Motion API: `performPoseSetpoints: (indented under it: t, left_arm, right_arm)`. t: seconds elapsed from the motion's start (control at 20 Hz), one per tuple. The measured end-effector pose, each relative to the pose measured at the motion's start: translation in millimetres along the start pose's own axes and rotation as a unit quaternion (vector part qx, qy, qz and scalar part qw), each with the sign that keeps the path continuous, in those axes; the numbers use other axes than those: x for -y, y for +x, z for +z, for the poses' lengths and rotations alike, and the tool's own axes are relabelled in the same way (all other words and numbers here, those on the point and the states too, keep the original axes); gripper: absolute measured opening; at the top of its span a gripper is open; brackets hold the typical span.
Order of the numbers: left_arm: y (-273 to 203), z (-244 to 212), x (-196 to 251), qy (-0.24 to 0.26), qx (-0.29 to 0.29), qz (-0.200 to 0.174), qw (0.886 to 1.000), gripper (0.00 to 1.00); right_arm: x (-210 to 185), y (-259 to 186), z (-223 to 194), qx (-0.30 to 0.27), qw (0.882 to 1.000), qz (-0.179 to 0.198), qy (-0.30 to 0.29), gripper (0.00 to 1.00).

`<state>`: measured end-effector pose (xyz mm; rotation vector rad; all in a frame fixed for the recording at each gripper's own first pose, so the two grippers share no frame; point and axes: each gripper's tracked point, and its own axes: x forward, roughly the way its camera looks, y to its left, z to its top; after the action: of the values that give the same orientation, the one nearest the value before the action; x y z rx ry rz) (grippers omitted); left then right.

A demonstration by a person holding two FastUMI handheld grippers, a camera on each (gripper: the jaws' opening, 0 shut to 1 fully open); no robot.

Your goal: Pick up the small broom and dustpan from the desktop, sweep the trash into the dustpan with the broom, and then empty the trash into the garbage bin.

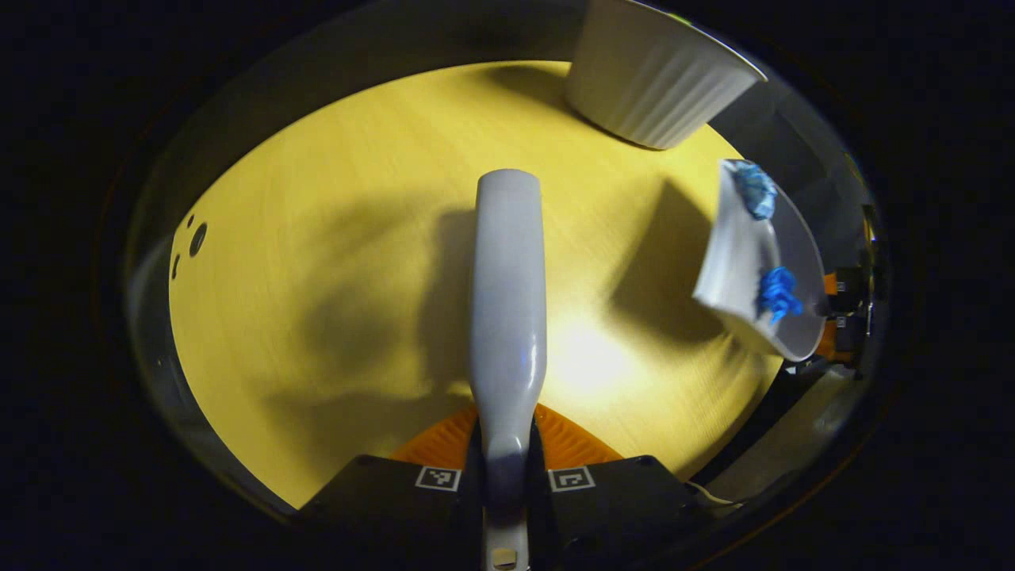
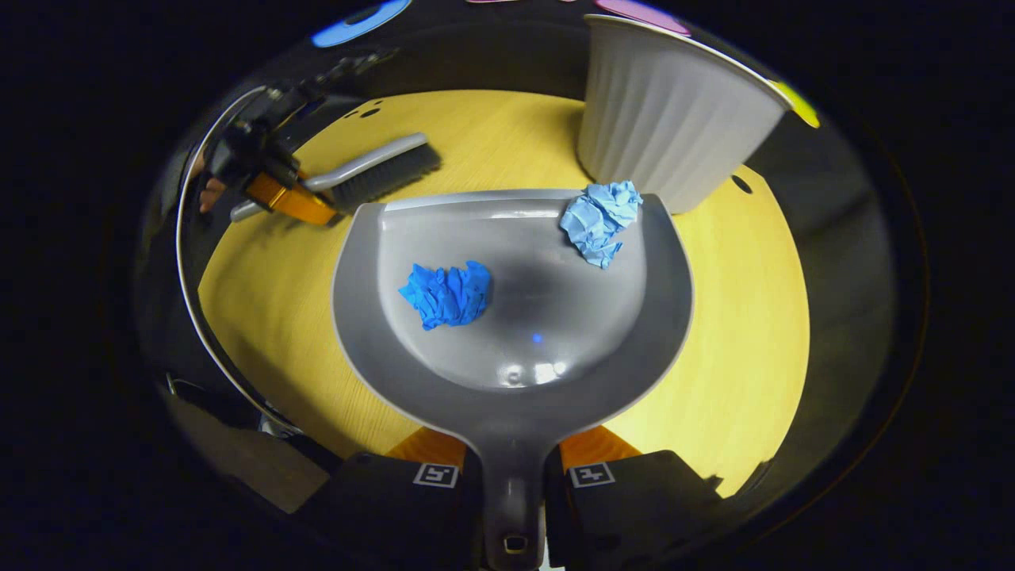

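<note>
No readable text or numbers; square coded markers on each claw's fingers (image 1: 438,477), unreadable

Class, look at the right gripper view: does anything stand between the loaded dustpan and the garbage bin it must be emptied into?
Nothing visible does. The dustpan, carrying two blue paper wads, has its front edge right beside the white garbage bin. The broom is off to the left, away from that path.

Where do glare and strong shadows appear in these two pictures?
Left gripper view: a bright glare patch on the desktop right of the broom, dark shadows left of it. Right gripper view: small highlights low in the dustpan, whose middle looks shaded.
</note>
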<state>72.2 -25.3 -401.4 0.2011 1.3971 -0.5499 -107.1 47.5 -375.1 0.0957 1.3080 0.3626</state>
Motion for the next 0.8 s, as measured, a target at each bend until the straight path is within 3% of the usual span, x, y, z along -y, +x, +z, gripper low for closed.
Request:
performPoseSetpoints:
  t: [0.45,0.8]
  left_arm:
    - [5,-4,4,0.015,0.011,-0.013,1.0,0.26]
    - [6,-5,4,0.024,0.012,-0.017,1.0,0.26]
  right_arm:
    - [77,-102,62,0.042,0.993,-0.083,0.078,0.36]
    - [167,-177,117,0.083,0.982,-0.156,0.059,0.35]
